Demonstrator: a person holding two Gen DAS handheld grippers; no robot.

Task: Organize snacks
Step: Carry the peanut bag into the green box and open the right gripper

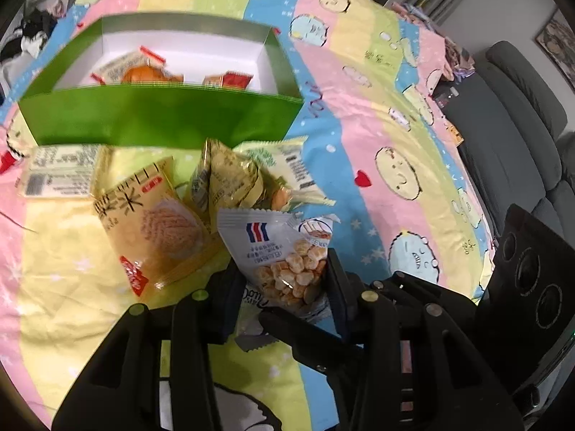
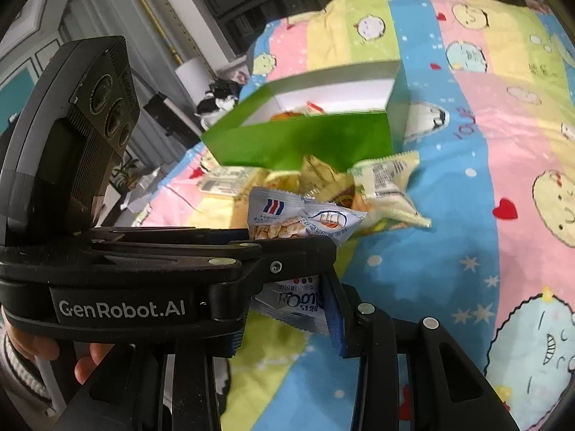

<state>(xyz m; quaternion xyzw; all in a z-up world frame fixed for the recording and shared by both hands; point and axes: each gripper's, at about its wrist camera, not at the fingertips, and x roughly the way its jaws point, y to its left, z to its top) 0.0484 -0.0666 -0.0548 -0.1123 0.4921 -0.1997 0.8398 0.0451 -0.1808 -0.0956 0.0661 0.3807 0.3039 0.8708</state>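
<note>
Left wrist view shows the left claw (image 1: 284, 280) clamped on a white snack packet (image 1: 284, 251) of puffed bites, raised just before the green box (image 1: 161, 118). More packets (image 1: 230, 176) lie between them on a striped cartoon sheet (image 1: 377, 107). Right wrist view has the right claw (image 2: 287, 309) around a second white packet (image 2: 294, 300); whether it pinches is unclear. A grey sofa (image 1: 521, 115) stands beyond.

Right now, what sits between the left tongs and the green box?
Left wrist view: the held white nut packet, then a crinkled gold wrapper and orange pastry packet, before the green cardboard box.
</note>
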